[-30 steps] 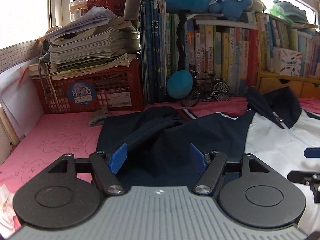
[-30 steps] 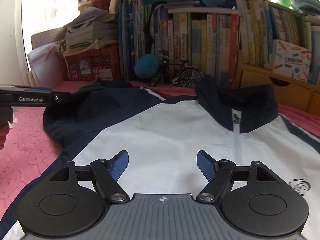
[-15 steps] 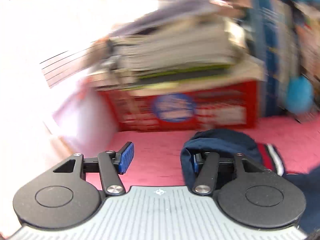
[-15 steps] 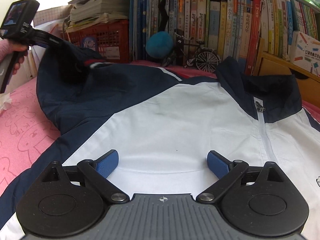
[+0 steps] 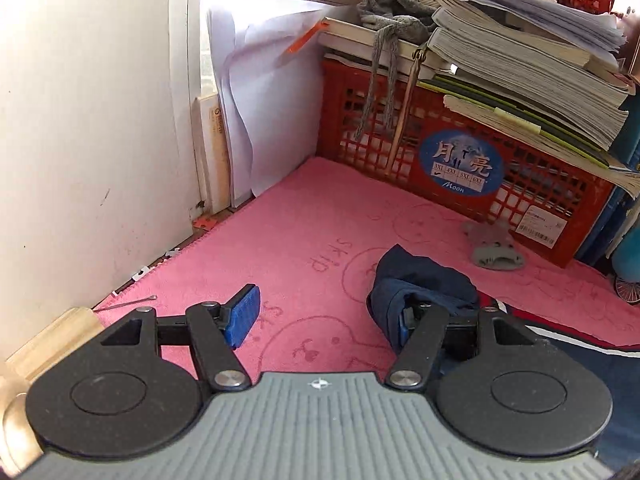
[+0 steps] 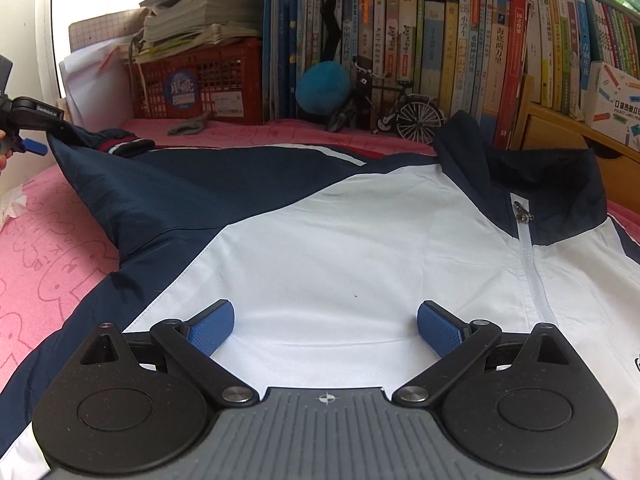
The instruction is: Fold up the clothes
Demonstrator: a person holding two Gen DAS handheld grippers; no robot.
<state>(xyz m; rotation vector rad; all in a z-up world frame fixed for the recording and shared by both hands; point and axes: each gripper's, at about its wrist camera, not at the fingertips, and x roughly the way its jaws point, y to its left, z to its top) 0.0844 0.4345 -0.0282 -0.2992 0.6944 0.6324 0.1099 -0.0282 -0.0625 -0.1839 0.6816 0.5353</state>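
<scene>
A navy and white zip jacket (image 6: 360,248) lies front up on the pink mat (image 6: 48,248). Its left navy sleeve (image 6: 160,196) is stretched out toward the left. My left gripper (image 5: 324,316) is open; the sleeve's cuff end (image 5: 424,284) is draped over its right finger, lifted a little above the mat. In the right wrist view the left gripper (image 6: 28,132) shows at the far left with the sleeve hanging from it. My right gripper (image 6: 324,328) is open and empty, low over the white chest panel.
A red crate (image 5: 460,176) stacked with papers stands at the back left, next to a white wall (image 5: 80,120). A grey knitted item (image 5: 494,250) lies before the crate. Books (image 6: 440,52), a blue ball (image 6: 324,84) and a toy bicycle (image 6: 404,112) line the back.
My left gripper swung left from over the jacket body, carrying the sleeve end outward on its right finger. The sleeve now lies stretched out. My right gripper moved slightly lower over the white panel.
</scene>
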